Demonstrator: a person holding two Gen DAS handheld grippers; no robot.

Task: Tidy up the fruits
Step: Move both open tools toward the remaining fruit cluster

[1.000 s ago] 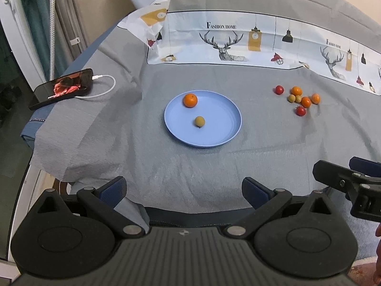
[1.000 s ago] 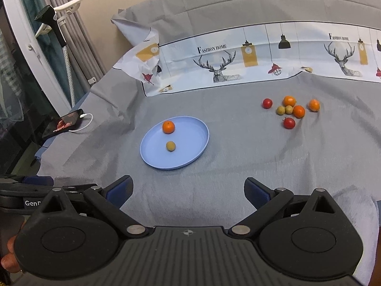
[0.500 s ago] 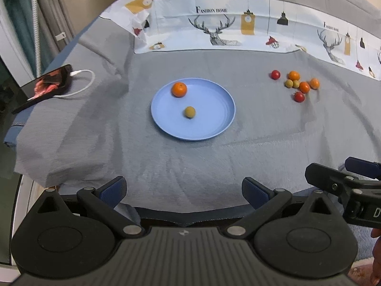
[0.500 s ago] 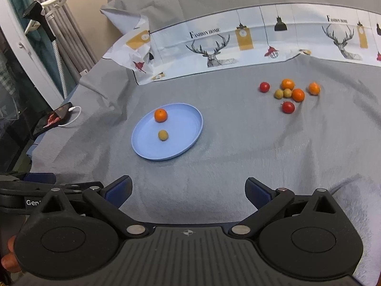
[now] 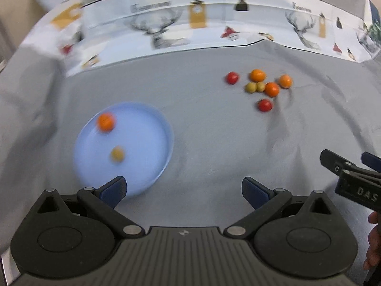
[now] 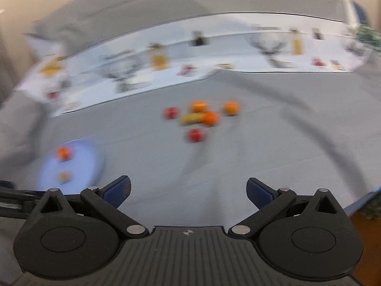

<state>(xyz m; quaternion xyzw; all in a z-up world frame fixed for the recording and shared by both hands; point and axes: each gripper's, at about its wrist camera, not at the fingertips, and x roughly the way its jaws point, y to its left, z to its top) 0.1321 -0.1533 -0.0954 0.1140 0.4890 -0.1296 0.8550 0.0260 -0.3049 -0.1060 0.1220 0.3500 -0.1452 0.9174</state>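
On the grey cloth (image 5: 214, 147), at the left, sits the blue plate (image 5: 152, 166) with an orange fruit (image 5: 106, 121) near its far rim and a small yellow fruit (image 5: 117, 153) closer in. The left tongs (image 5: 183, 189) hover low beside the plate's near edge, spread wide and holding nothing. Further right and well apart from the plate lies the loose cluster: a red fruit (image 5: 232, 78), an orange one (image 5: 257, 75), two yellow-green ones (image 5: 255, 87) touching each other, two more oranges (image 5: 272, 89) and a second red (image 5: 264, 105) nearest. The right tongs (image 6: 188, 191) are likewise spread wide and bare; their view is badly blurred, but the cluster (image 6: 202, 116) seems to lie straight ahead. Behind runs a deer-print cloth (image 5: 166, 28).
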